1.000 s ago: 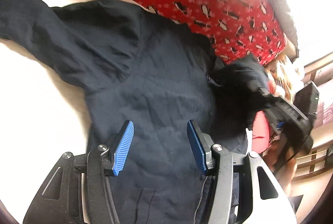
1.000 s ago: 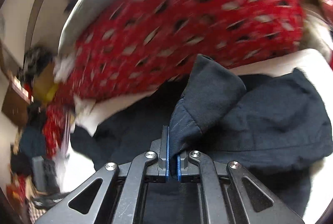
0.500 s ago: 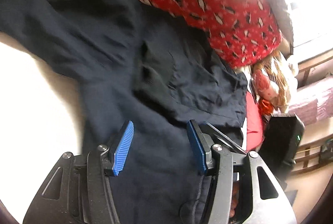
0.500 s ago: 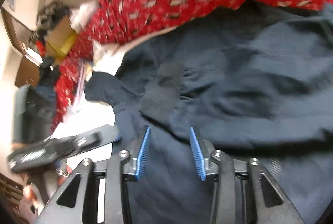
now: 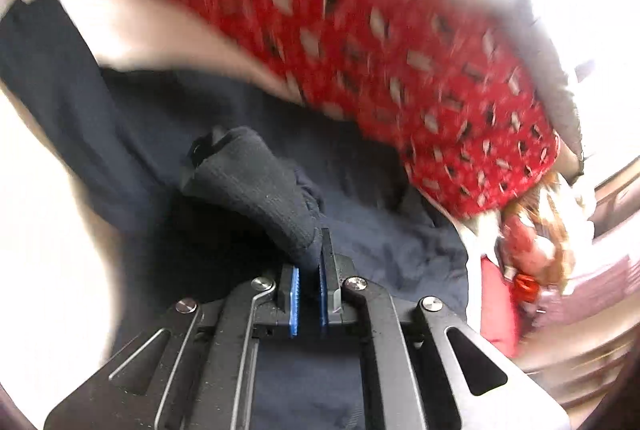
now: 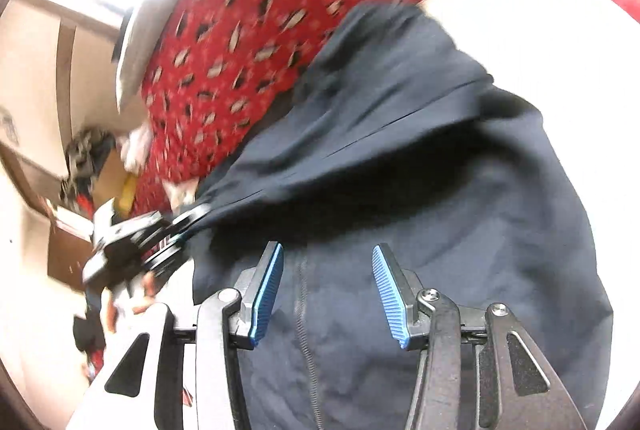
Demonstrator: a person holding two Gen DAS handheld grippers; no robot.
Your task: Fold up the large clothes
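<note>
A pale bed surface [image 6: 540, 42] is seen under a dark navy zip garment [image 6: 440, 190], with a red patterned blanket [image 5: 360, 30] lying along its far edge; bright window light and cluttered furniture are made out beyond, though much is blurred.

In the left wrist view, the left claw [image 5: 308, 270] is shown clenched on a ribbed cuff [image 5: 260, 186] of the garment, the fabric bunched up between the blue pads [image 5: 294, 302] and raised off the cloth beneath. A reddish soft toy [image 5: 532, 246] is glimpsed only here, at the right by the blanket's end. The right claw is not seen in this view.

In the right wrist view, the right claw [image 6: 328, 294] is shown released, its pads standing apart above the garment's zip [image 6: 304, 330], nothing pressed between them. Only here is the left claw [image 6: 176, 234] seen from outside, at the left, with a taut fold of navy cloth drawn from the garment's body to it, and a hand [image 6: 132, 294] behind it.

Against the earlier frames, the roles have been exchanged: the left claw's jaws, then wide over flat cloth, have just been closed on the cuff, while the right claw's jaws, then nipped on a fold, have just been opened and the fold let go.
</note>
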